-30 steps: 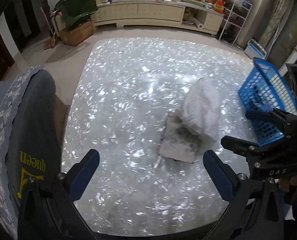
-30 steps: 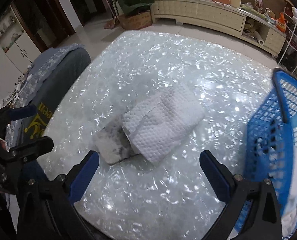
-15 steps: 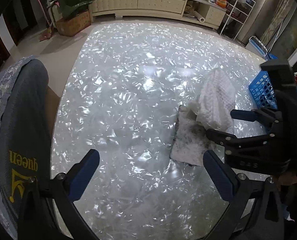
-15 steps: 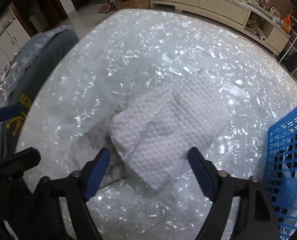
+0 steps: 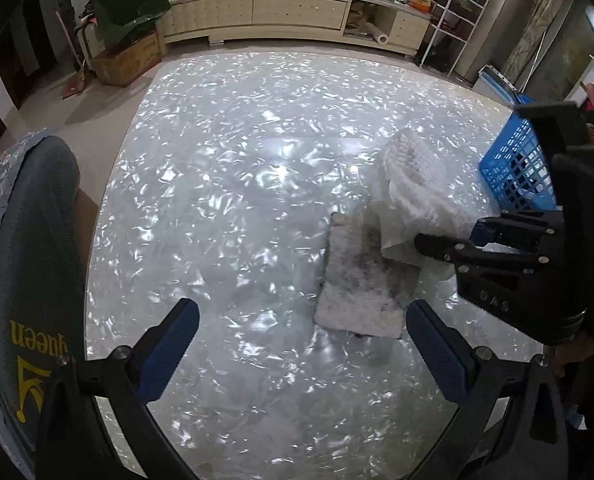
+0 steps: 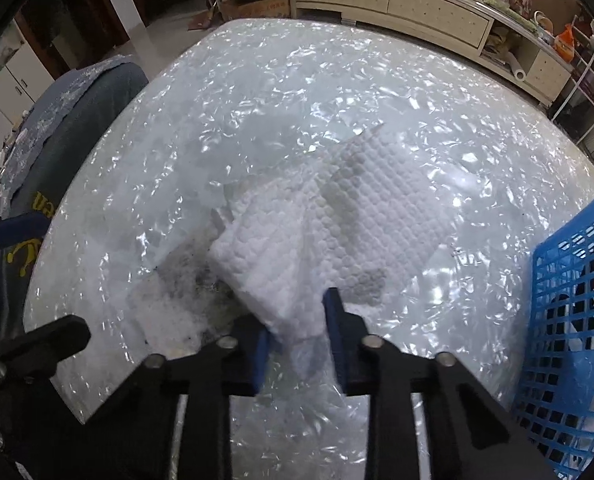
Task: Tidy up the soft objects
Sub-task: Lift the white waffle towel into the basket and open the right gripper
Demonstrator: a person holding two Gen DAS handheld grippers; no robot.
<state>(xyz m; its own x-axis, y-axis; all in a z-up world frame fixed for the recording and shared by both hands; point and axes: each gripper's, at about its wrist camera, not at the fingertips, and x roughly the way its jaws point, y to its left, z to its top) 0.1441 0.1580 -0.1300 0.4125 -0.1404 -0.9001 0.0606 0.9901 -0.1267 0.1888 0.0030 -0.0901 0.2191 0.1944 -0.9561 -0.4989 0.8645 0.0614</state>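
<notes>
Right wrist view: right gripper [image 6: 297, 326] jaws closing, pinching near corner of white waffle cloth [image 6: 337, 220], which lies on the table [image 6: 257, 100] over a grey fuzzy cloth [image 6: 169, 300]. Blue basket [image 6: 569, 300] right. Left gripper [image 5: 297, 344] spread wide, grasping nothing.

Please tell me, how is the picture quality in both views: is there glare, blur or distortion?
Left wrist view: strong fisheye bending, dark corners, bright glare patches on the table; the cloth looks washed out. Right wrist view: same bending and glare; the right tongs, closing on the cloth, are blurred, and the basket stays fairly sharp.
</notes>
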